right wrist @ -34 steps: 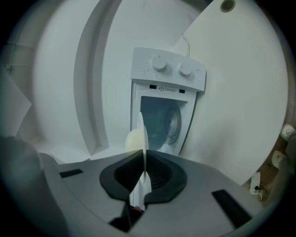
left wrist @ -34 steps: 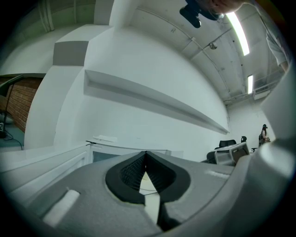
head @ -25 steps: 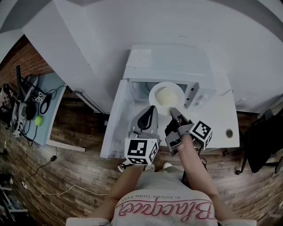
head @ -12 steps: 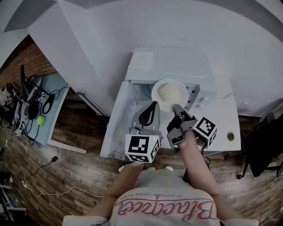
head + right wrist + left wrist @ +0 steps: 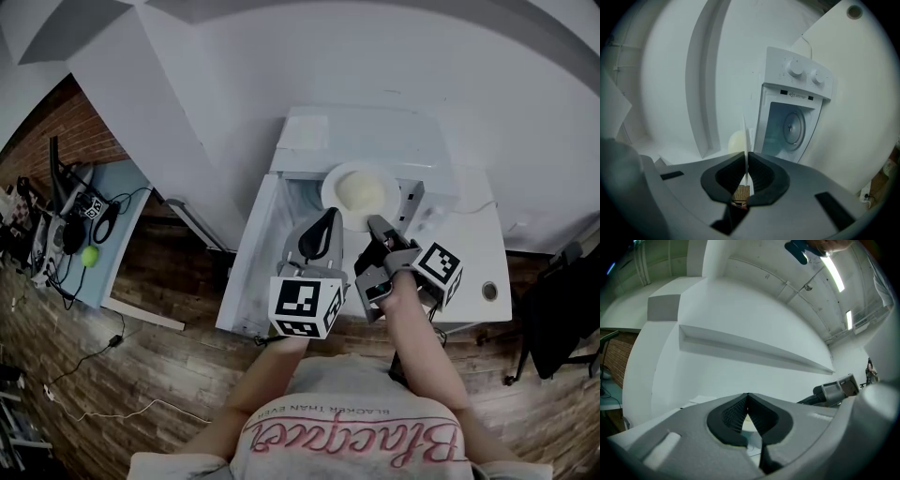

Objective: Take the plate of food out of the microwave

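Note:
A white plate [image 5: 361, 192] with a pale mound of food sits level at the mouth of the white microwave [image 5: 375, 141], just left of its control panel [image 5: 419, 208]. My right gripper [image 5: 375, 225] is shut on the plate's near rim. In the right gripper view the plate [image 5: 746, 136] shows edge-on, pinched between the pads, with the food [image 5: 736, 140] to its left and the microwave's knobs [image 5: 804, 71] beyond. My left gripper [image 5: 326, 217] hovers just left of the plate. Its jaws [image 5: 747, 397] meet with nothing between them.
The microwave stands on a white table [image 5: 469, 253] with a round cable hole [image 5: 488, 291] at the right. To the left stands a low side table [image 5: 108, 225] with cables and a green ball [image 5: 88, 255]. A dark chair [image 5: 562, 309] is at the right, on wooden floor.
Both grippers and the plate have crept slightly up and right in the head view. The right gripper's hold on the plate's rim is unchanged, and the left stays shut.

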The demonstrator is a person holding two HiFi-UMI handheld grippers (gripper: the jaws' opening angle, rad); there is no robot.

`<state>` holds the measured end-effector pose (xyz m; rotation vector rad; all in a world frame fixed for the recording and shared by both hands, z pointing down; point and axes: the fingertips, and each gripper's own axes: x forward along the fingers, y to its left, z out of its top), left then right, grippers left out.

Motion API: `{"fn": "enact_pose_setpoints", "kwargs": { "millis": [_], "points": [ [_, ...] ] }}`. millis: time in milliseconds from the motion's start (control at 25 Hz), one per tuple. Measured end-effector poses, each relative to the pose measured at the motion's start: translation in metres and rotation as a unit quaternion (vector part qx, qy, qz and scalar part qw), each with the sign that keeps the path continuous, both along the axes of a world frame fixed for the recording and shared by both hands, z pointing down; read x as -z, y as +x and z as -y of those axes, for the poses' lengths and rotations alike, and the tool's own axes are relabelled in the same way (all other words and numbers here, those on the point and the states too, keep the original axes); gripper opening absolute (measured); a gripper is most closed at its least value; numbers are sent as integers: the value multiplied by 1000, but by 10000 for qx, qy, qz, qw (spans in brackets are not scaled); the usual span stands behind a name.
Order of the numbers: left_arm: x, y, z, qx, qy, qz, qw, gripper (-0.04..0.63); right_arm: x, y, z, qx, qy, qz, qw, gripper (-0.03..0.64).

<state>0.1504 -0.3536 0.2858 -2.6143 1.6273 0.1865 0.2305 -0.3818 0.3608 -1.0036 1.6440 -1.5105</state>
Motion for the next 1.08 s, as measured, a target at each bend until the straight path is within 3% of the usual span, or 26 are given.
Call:
{"fn": "enact_pose_setpoints", "kwargs": {
  "millis": [1080],
  "points": [
    [1,-3,-6,-38,25,-107,9999,5,-3,-4,-4,-231,27,278,9993,21]
  ]
}}
